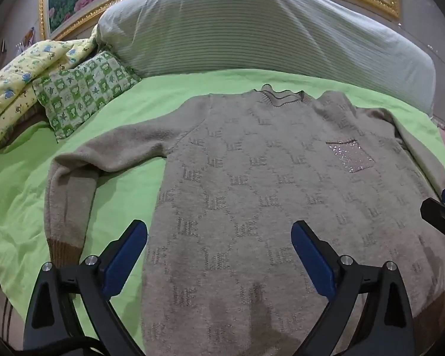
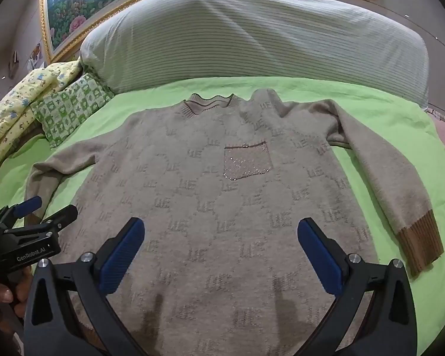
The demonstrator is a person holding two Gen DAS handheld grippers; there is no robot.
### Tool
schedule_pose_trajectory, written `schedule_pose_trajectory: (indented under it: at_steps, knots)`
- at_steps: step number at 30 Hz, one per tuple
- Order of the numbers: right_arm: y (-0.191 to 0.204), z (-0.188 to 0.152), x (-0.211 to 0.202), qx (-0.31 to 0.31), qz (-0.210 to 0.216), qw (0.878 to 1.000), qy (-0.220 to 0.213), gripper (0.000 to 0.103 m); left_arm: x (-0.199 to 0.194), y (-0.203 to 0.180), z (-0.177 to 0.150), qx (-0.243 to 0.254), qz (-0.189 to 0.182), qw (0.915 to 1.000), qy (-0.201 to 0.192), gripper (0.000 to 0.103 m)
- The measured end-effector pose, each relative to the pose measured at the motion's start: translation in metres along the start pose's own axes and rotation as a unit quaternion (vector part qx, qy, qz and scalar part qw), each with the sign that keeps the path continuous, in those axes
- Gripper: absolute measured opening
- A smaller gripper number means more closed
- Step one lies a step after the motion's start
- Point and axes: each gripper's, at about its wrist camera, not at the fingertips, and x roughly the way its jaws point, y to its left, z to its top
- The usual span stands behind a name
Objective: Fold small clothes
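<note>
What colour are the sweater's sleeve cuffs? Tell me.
Brown ribbed cuffs on the beige sweater; clearest in the right wrist view.

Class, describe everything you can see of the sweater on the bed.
The sweater is beige, fuzzy knit with a repeating letter pattern, a ribbed round collar and a sparkly chest pocket. It lies flat, front up, collar toward the striped bolster, on the green sheet. Both sleeves bend down along its sides; the brown ribbed cuff shows on one. Neither claw touches it: both hover open above the hem.
</note>
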Motion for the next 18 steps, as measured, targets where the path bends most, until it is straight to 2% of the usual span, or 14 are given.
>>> schedule_pose_trajectory:
  at_steps: [18]
  knots:
    - [0.0035,-0.0035,0.0015,-0.009,0.001,1.000,0.006,0.103,0.0075,-0.0012,-0.0053,-0.002,-0.007,1.0000,0.006,0.099]
